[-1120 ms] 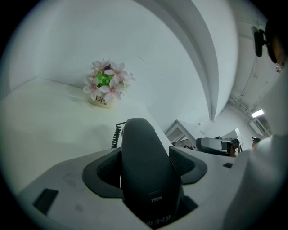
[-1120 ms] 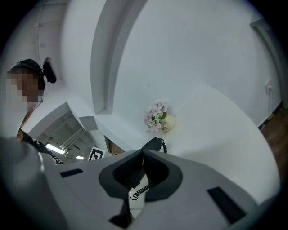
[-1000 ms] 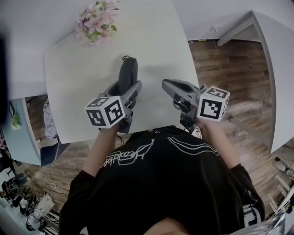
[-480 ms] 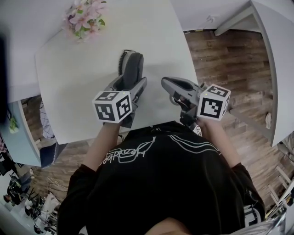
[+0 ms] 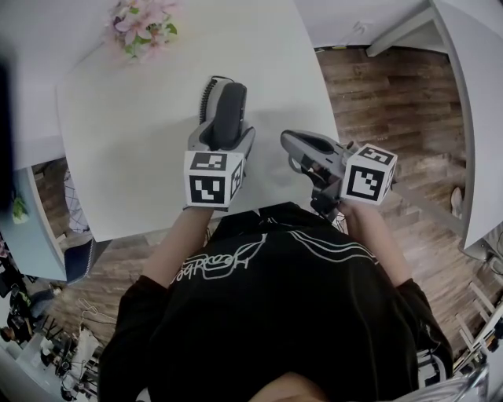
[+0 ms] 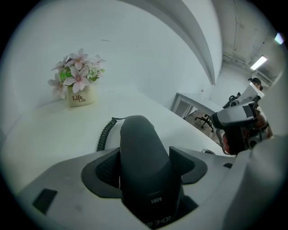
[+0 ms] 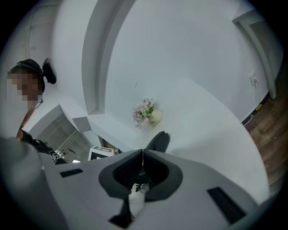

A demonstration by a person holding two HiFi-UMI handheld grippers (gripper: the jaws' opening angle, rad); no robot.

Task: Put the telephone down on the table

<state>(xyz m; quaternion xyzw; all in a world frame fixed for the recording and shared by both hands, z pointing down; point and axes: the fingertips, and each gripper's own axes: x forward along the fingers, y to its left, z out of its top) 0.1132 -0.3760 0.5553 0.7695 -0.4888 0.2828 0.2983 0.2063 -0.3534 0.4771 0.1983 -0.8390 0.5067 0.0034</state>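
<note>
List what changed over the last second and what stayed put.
The left gripper swung rightward, toward the right gripper, carrying the telephone handset over the table; its jaws stay shut on it. The right gripper, shut and empty, and the flower pot have not moved.

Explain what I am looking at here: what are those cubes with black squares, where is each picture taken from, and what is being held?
No robot here: a person in a black shirt holds a hand tool with tongs in each hand. The marker cubes are parts of those tools. The head view looks down from a camera on the person's head; the other two views come from cameras riding on each tool, looking along its tongs. The left tongs are shut on a dark telephone handset, held above a white table; its coiled cord runs from its far end. A small pot of pink flowers stands at the far side. The right tongs are shut and hold nothing.
</note>
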